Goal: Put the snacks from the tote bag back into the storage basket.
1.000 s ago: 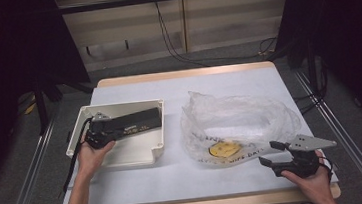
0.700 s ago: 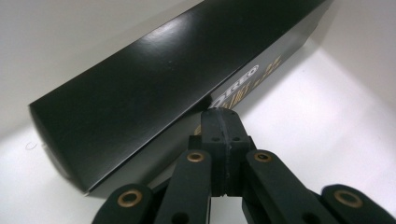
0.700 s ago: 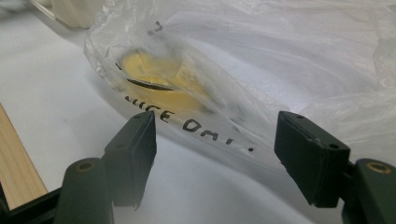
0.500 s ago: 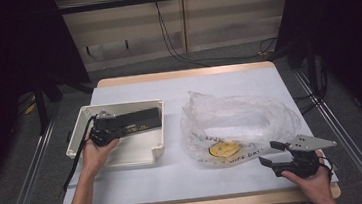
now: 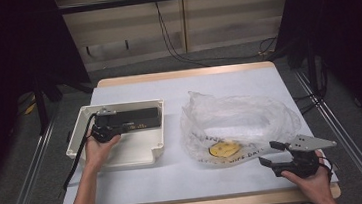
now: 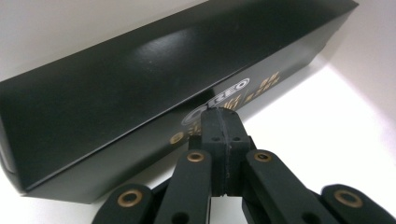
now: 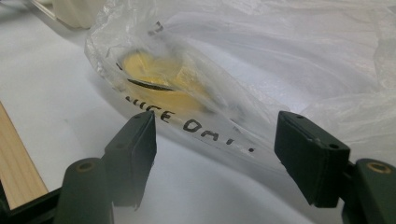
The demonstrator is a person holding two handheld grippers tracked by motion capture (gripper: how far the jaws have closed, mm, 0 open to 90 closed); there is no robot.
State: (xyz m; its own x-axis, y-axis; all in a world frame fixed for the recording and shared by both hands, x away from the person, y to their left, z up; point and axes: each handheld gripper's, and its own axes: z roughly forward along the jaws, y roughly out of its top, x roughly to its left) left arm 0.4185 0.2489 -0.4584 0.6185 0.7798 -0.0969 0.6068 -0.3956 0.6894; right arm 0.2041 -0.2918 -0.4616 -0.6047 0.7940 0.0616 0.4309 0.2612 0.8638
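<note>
Jaws of the left gripper (image 6: 223, 122) pressed together against the black box (image 6: 140, 88) in the tray (image 5: 139, 154); right gripper (image 7: 215, 140) gapes wide before the plastic bag (image 7: 289, 60).

My left claw (image 6: 219, 140): matte black, brass-coloured rivets at the joints.
My right claw (image 7: 215, 158): black pads on dark arms, one brass rivet, grey plate on top.
Box (image 6: 140, 88): glossy black, silver oval logo, gold lettering and a small gold ring mark.
Tray (image 5: 124, 155): cream-white, plain.
Bag (image 7: 280, 60): clear, milky plastic with black hand-lettering along its edge.
Disc inside the bag (image 7: 159, 88): yellow, dark rim line.
Bench (image 5: 142, 186): white sheet over pale wood edging.
</note>
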